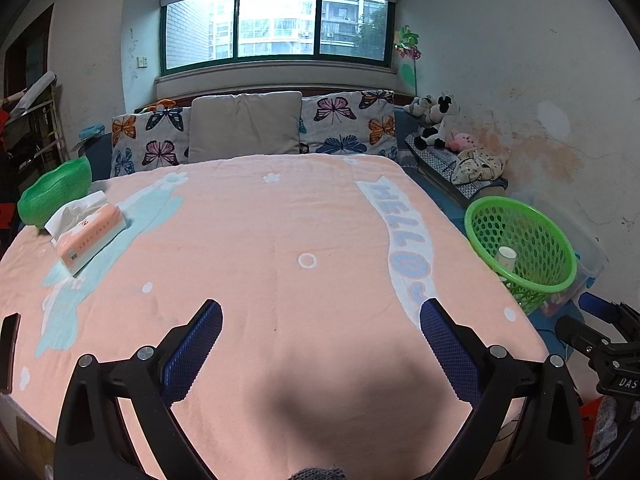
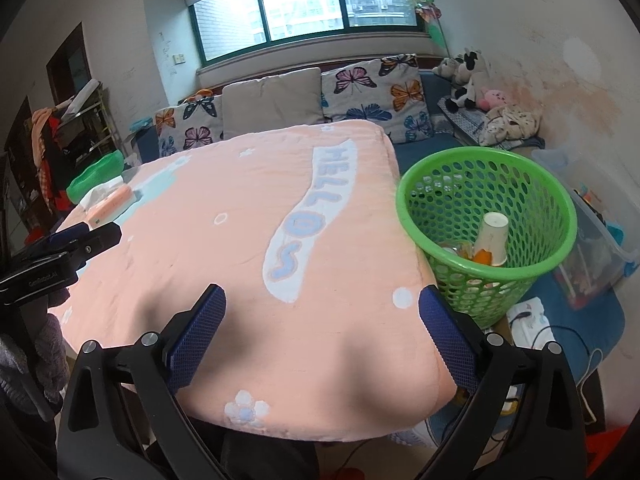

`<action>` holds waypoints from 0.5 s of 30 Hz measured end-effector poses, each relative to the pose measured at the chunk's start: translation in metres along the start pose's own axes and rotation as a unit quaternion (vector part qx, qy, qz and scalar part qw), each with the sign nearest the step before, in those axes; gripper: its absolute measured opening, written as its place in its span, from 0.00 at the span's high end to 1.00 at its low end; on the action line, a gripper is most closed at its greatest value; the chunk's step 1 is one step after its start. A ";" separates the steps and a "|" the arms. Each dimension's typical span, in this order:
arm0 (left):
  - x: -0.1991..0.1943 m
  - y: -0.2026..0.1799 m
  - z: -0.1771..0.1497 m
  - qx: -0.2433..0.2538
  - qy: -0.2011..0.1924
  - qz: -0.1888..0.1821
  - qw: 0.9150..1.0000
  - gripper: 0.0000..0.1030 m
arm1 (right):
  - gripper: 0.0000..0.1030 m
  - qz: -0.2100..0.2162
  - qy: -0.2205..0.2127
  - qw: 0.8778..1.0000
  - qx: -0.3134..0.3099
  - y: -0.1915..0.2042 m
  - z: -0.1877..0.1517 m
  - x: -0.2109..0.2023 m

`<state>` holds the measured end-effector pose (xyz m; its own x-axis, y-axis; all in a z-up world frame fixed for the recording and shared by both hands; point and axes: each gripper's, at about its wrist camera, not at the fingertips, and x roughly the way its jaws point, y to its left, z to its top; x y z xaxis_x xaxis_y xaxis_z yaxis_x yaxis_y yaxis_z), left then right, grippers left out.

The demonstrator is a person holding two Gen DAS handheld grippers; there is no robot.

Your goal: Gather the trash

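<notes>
Your left wrist camera looks forward and downward between its two blue-padded fingers (image 1: 192,354), facing the window wall across the pink "HELLO" blanket-covered table (image 1: 280,240), close above its near edge. Your right wrist camera sits further right, over the table's near right corner, tilted and angled down likewise, with the green perforated plastic basket (image 2: 540,216) near. Both views share the blanket, the basket (image 1: 560,248), the butterfly-print cushions (image 1: 352,120) and the window (image 1: 276,24).

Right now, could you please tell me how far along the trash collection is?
Done: a white paper cup and other scraps lie in the green perforated plastic basket. In hand: nothing; left gripper and right gripper are open. Left: no loose trash visible on the pink blanket-covered table.
</notes>
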<state>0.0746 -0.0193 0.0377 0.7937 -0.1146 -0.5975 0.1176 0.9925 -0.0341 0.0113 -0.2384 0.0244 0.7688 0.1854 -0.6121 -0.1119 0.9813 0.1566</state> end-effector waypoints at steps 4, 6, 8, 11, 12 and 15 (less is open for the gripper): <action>0.000 0.002 -0.001 -0.002 0.000 0.003 1.000 0.07 | 0.04 0.000 0.001 1.000 -0.003 0.001 0.000 0.001; -0.001 0.001 -0.001 -0.002 -0.001 0.006 1.000 0.07 | 0.04 0.000 0.001 1.000 -0.003 0.002 0.000 0.001; -0.001 0.002 -0.001 -0.001 -0.002 0.008 1.000 0.07 | 0.04 0.001 0.002 1.000 -0.004 0.002 -0.001 0.002; -0.001 0.002 -0.001 -0.002 -0.001 0.009 1.000 0.07 | 0.04 0.003 0.003 1.000 -0.006 0.004 -0.002 0.002; -0.001 0.002 -0.002 -0.002 0.000 0.009 1.000 0.07 | 0.04 0.003 0.003 1.000 -0.006 0.004 -0.002 0.002; -0.001 0.002 -0.002 -0.004 0.002 0.010 1.000 0.07 | 0.04 0.005 0.004 1.000 -0.008 0.006 -0.001 0.003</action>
<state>0.0728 -0.0172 0.0365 0.7940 -0.0946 -0.6005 0.0967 0.9949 -0.0289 0.0123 -0.2315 0.0224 0.7622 0.1949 -0.6172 -0.1291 0.9802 0.1501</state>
